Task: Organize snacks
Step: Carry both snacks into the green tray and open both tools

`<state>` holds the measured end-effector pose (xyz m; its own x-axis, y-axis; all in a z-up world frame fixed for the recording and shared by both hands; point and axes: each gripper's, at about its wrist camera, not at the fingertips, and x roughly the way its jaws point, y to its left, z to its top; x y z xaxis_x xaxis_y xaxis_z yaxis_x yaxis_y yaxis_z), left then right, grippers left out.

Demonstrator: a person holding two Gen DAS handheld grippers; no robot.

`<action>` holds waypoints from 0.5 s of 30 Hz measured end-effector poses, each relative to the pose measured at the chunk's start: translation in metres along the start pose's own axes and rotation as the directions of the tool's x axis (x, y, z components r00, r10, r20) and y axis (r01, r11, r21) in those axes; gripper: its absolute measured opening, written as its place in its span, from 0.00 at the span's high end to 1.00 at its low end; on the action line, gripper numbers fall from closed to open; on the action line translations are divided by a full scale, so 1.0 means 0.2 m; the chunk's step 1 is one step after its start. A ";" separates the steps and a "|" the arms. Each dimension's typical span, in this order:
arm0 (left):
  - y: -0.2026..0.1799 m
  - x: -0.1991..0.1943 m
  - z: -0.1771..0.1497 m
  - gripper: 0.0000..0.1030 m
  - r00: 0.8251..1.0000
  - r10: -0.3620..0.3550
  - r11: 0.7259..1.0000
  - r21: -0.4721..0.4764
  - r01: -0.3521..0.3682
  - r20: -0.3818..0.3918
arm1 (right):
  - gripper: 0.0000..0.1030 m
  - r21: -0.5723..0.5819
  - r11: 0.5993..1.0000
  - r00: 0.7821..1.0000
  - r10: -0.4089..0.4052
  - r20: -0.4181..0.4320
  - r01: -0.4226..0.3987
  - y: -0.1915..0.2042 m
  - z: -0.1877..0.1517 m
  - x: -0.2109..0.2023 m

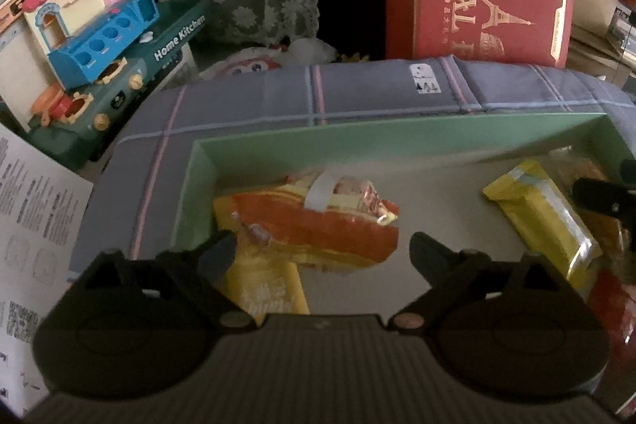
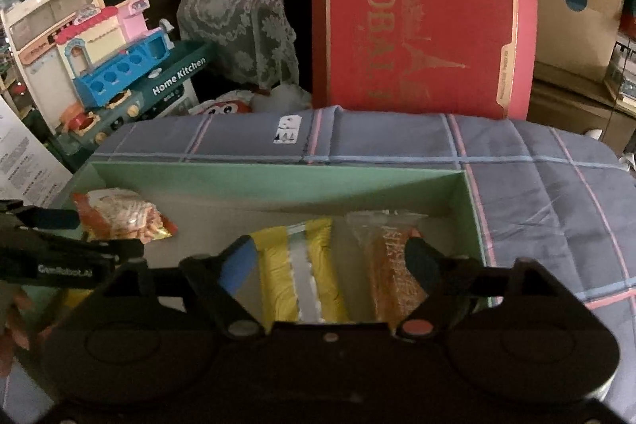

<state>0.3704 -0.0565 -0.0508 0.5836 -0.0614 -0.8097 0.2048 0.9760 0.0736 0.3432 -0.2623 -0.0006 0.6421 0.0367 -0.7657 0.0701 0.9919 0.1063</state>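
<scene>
A shallow green box [image 1: 357, 138] lies on a plaid cloth and holds several snack packs. In the left wrist view my left gripper [image 1: 324, 251] is open and empty, just above an orange and yellow snack pack [image 1: 318, 225]. A yellow snack bar [image 1: 544, 213] lies to its right. In the right wrist view my right gripper [image 2: 330, 261] is open and empty over the box [image 2: 278, 181], above the yellow snack bar [image 2: 302, 273] and beside a clear pack of brown snacks [image 2: 393, 273]. The orange pack [image 2: 123, 213] lies at the box's left end, with my left gripper [image 2: 79, 233] beside it.
A grey-blue plaid cloth [image 2: 536, 185] covers the surface under the box. A red "GLOBAL" gift box [image 2: 417, 14] stands upright behind it. Toy kitchen sets [image 1: 99, 38] are stacked at the back left. A printed paper sheet [image 1: 31, 225] lies at the left.
</scene>
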 end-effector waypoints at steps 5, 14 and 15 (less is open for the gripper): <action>0.01 -0.14 -0.03 0.00 1.000 -0.015 1.000 -0.012 0.015 0.021 | 0.00 0.023 1.000 1.000 0.017 0.012 -0.017 -0.01 -0.01 -0.11; 0.01 -0.46 -0.22 0.00 0.998 -0.051 0.998 -0.020 0.051 0.027 | 0.00 0.040 0.999 1.000 0.025 0.014 -0.026 -0.02 -0.11 -0.42; 0.01 -0.50 -0.25 0.00 0.998 -0.054 0.998 -0.021 0.055 0.028 | 0.00 0.044 0.999 0.999 0.026 0.019 -0.027 -0.03 -0.13 -0.46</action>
<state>0.2727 -0.0383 0.0005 0.5935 -0.1201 -0.7958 0.2197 0.9754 0.0167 0.2638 -0.2681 0.0529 0.6579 0.0601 -0.7507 0.0868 0.9841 0.1548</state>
